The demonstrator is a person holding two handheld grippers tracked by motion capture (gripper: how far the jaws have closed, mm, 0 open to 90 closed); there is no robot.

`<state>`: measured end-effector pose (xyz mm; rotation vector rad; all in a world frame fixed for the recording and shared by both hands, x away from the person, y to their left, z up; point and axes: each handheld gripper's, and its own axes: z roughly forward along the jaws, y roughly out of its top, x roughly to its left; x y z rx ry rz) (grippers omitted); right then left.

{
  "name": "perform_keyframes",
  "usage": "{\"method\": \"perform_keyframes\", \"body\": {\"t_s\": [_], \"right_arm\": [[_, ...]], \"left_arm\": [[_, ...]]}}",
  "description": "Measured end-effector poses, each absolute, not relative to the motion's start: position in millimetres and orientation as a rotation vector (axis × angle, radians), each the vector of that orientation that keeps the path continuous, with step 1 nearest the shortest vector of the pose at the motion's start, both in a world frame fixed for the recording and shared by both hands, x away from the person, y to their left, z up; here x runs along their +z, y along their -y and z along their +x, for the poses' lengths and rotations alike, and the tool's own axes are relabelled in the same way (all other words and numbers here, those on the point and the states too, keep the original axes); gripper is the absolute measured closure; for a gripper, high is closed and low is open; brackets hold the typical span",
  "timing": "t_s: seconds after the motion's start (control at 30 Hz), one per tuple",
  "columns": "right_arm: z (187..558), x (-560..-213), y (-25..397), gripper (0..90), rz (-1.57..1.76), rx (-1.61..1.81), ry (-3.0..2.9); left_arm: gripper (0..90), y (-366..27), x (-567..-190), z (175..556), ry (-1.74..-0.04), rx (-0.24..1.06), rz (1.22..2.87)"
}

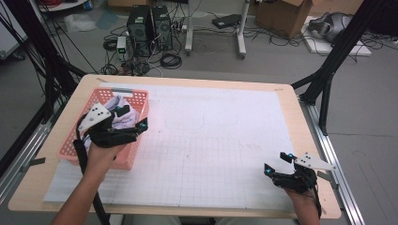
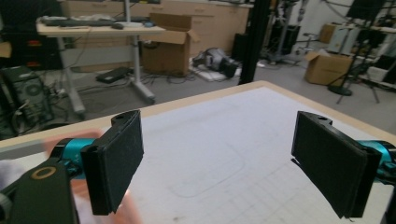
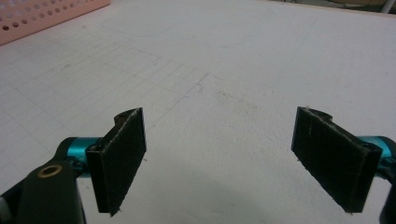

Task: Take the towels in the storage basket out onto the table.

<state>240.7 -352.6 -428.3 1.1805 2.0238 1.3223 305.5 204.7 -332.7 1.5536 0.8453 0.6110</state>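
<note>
High view is showing my left forearm coming in from the bottom edge and angling up and forward to the basket [image 1: 75, 145], a pink perforated one sitting at the left side of the table [image 1: 281, 93]. My left hand [image 1: 101, 157] is wrapping the handle from below, over the basket's near wall, and the left gripper [image 1: 133, 117] is hovering above the basket's right half, its grey plate tilting up to the left. The jaws are standing wide apart with nothing between them. The cloth [image 1: 115, 110], pale lilac, is lying bunched inside the basket, just beside and partly under that gripper; whether a jaw is touching it I cannot tell.

Left gripper view is looking past both spread jaws, across the white grid mat [image 2: 224, 140] toward the far table edge, with a blur of pink at the lower left.

My right hand [image 1: 300, 185] is resting low at the near right corner of the table, wrist entering from the bottom edge, well apart from the basket. The right gripper [image 1: 276, 163] is pointing left and forward across the mat, its jaws also gaping and holding nothing. Right gripper view is showing bare mat between them and the basket's wall at the top left corner.
</note>
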Motion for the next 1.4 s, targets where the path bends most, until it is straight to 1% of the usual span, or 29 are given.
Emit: {"method": "perform_keyframes", "body": {"t_s": [0.2,0.33,0.47,0.67,0.8,0.83,0.87,0.9,1.0,1.03,1.17,1.4], "right_arm": [[241,-429,353,16.5,1.183,1.322,-2.024],[241,-429,351,16.5,1.186,1.318,-2.031],[242,-430,350,16.5,1.184,1.316,-2.038],[242,-431,349,16.5,1.181,1.306,-2.045],[243,-431,349,16.5,1.173,1.300,-2.055],[243,-432,348,16.5,1.171,1.297,-2.057],[243,-432,348,16.5,1.172,1.295,-2.060],[242,-432,348,16.5,1.173,1.291,-2.063],[243,-432,348,16.5,1.162,1.288,-2.064],[243,-432,348,16.5,1.162,1.288,-2.064],[242,-433,348,16.5,1.165,1.285,-2.066],[241,-433,350,16.5,1.163,1.276,-2.068]], "left_arm": [[17.1,-236,-332,322,-0.931,0.640,1.572],[17.2,-252,-335,333,-0.995,0.666,1.614],[17.2,-264,-346,346,-1.069,0.671,1.690],[17.5,-278,-366,366,-1.224,0.623,1.801],[17.9,-280,-380,378,-1.325,0.580,1.897],[18.1,-280,-388,384,-1.396,0.537,1.943],[18.6,-280,-388,384,-1.396,0.537,1.943],[18.9,-280,-396,390,-1.437,0.511,2.004],[13.6,-280,-402,394,-1.466,0.482,2.020],[13.6,-280,-404,396,-1.475,0.472,2.026],[2.7,-279,-419,404,-1.523,0.431,2.084],[1.7,-279,-425,407,-1.529,0.448,2.118]]}}
